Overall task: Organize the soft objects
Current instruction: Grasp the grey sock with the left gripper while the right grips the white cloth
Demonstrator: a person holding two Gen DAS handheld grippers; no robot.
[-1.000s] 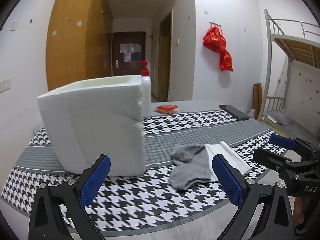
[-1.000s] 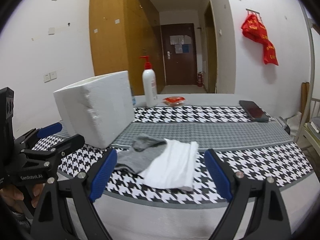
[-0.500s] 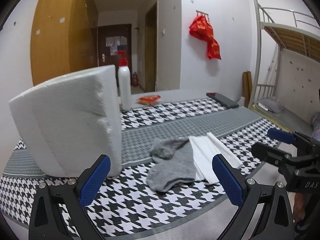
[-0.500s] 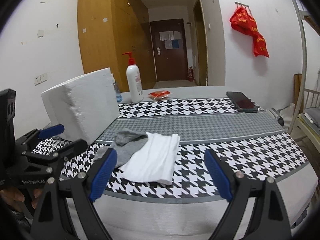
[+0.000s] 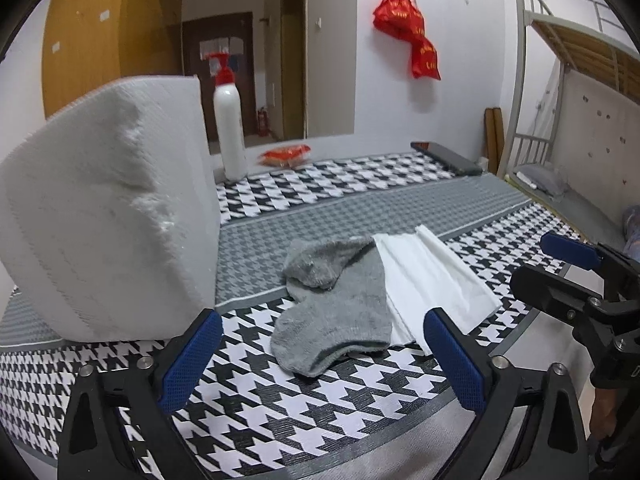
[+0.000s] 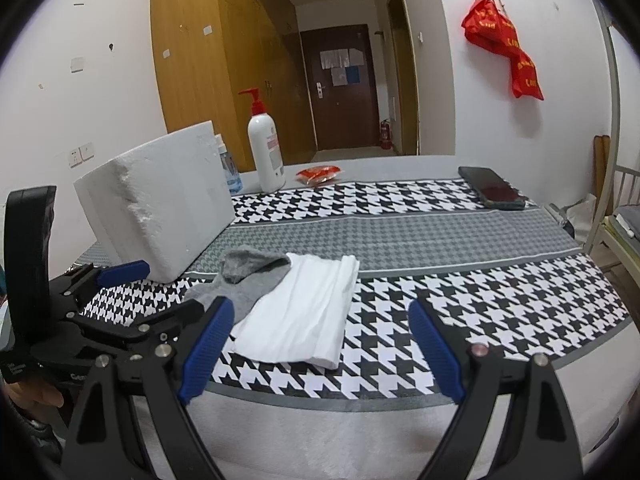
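A grey sock (image 5: pixel 336 304) (image 6: pixel 244 276) lies on the houndstooth cloth, partly over a folded white cloth (image 5: pixel 432 276) (image 6: pixel 304 316). A white foam box (image 5: pixel 108 216) (image 6: pixel 160 204) stands to their left. My left gripper (image 5: pixel 320 364) is open and empty, just short of the sock; it also shows at the left of the right wrist view (image 6: pixel 120 292). My right gripper (image 6: pixel 320 356) is open and empty, near the table's front edge facing the white cloth; it also shows at the right of the left wrist view (image 5: pixel 560 276).
A white pump bottle (image 6: pixel 265 152) with a red top, a red packet (image 6: pixel 319 173) and a dark phone (image 6: pixel 491 188) sit at the back of the table (image 6: pixel 400 236). A metal bunk bed (image 5: pixel 568 92) stands to the right.
Both grippers have moved in towards the sock and white cloth, which now look larger. The left wrist view has swung right, so the foam box sits further left.
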